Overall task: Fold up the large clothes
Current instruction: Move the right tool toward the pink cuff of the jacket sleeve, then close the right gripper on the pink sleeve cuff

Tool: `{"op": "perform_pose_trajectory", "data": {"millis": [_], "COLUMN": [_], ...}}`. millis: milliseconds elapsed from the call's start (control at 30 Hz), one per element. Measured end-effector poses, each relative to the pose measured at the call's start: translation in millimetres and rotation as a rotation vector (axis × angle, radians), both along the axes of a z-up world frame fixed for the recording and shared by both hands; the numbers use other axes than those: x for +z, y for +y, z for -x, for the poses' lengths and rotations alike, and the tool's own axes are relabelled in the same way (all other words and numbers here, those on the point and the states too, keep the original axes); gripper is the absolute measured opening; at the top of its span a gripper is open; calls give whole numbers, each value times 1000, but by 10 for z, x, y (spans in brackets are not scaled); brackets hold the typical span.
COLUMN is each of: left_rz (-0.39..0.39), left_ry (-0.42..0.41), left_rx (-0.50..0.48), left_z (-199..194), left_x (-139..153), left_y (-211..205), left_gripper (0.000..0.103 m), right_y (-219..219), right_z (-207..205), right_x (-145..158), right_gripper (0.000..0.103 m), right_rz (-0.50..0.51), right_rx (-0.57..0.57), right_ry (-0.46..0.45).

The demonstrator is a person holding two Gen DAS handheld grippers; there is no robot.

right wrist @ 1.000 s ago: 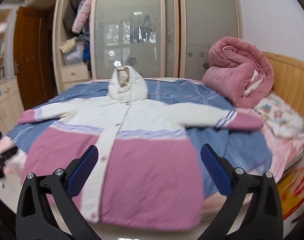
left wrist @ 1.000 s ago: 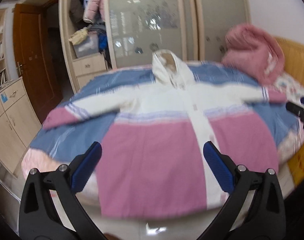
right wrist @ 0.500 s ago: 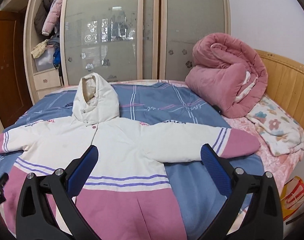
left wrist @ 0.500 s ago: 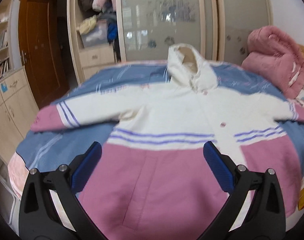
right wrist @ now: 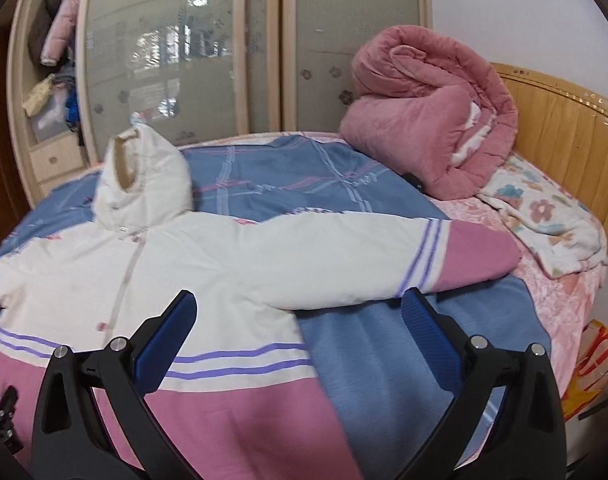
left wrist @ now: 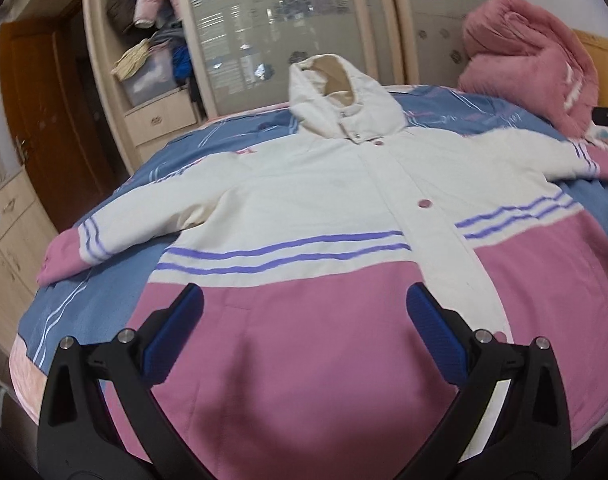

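On the blue plaid bedspread, a padded hooded jacket lies flat and face up, cream quilted top, pink lower half, purple stripes between, both sleeves spread toward the side edges and its hem at the near edge. The left gripper hovers over the pink hem panel and the right gripper over the underarm of the outstretched sleeve, both with jaws wide apart and holding nothing. A rolled pink quilt sits by the wooden headboard beside a floral cloth; mirrored wardrobe doors stand beyond the far edge.
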State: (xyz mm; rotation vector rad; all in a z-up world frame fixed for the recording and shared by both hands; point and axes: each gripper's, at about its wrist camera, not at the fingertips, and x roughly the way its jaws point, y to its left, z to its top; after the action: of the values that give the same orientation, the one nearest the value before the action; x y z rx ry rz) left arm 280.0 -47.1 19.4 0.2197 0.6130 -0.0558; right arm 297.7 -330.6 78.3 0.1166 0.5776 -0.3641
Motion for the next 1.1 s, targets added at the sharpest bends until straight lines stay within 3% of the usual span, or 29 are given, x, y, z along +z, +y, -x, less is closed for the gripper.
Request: {"op": "perform_pose_trajectory", "data": {"millis": [300, 467, 567, 733, 867, 933, 1100], "left_rz": [16, 33, 58, 101, 128, 139, 159], "left_ry": [34, 64, 83, 76, 43, 48, 64], "left_rx": [-45, -38, -31, -52, -74, -77, -82], "left_z": [-54, -128, -170, -181, -162, -177, -208], "left_x": [-195, -298, -319, -278, -218, -210, -229], "left_y": [-101, -49, -12, -17, -49, -57, -101], "left_gripper": [101, 101, 101, 101, 101, 101, 101], "right_y": [-658, -1186, -1684, -2675, -3126, -3230, -3376], "right_z": [-176, -291, -247, 67, 358, 391, 311], "right_x": [-135, -209, -286, -673, -980, -1086, -1198], "right_gripper": [102, 102, 102, 102, 102, 93, 84], "right_rz": [13, -84, -230, -667, -854, -930, -982], "right_rx": [-161, -217, -270, -410, -528, -535, -536], "right_ry": [-9, -28, -85, -258, -338, -345, -365]}}
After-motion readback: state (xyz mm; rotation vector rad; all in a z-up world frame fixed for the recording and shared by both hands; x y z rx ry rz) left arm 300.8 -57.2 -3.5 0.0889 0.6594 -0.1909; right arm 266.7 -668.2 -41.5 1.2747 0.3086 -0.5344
